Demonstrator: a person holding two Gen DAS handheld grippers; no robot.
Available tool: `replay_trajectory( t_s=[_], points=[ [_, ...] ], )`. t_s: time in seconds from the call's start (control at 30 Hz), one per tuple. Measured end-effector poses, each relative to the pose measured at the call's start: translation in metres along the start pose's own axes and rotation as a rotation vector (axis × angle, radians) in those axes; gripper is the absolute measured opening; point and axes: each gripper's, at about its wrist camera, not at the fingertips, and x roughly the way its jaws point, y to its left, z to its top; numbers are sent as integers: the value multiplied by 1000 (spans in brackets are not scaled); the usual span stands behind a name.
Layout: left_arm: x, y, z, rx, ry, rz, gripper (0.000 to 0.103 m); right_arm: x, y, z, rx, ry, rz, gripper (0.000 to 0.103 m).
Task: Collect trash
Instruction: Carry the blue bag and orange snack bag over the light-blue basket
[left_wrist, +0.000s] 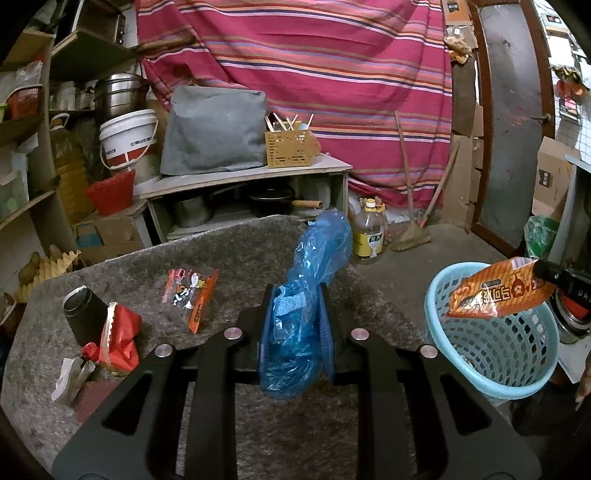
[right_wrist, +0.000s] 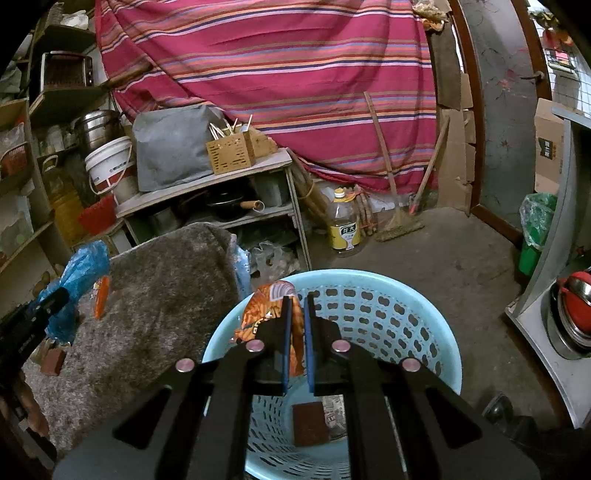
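1. Your right gripper (right_wrist: 297, 332) is pinched nearly closed on the orange snack wrapper (right_wrist: 266, 317), and it hangs right over the mouth of the blue basket (right_wrist: 406, 325). Part the fingers there and let the wrapper fall straight in; some scraps already lie at the bottom.
2. Keep that wrapper inside the rim before you release, since its loose end leans toward the basket's near-left wall.
3. Your left gripper (left_wrist: 297, 328) is clamped on the crumpled blue plastic bag (left_wrist: 314, 266), held above the grey felt-covered table (left_wrist: 236, 251). Carry it right, clear of the table's right edge, to the basket (left_wrist: 491, 350). The bag is limp and trails upward, so I'd lower it well in before opening.
4. Further out, near the table's left edge, wait a clear-and-orange wrapper (left_wrist: 190, 295), a red wrapper (left_wrist: 118, 339) beside a dark cup (left_wrist: 83, 314), and a white scrap (left_wrist: 70, 380).
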Motion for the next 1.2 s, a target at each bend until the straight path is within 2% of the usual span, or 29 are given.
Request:
replay_trajectory(
  t_s=[1.2],
  points=[
    [-4, -10, 10, 4, -20, 4, 21, 0, -14, -3, 5, 5, -32, 7]
  ],
)
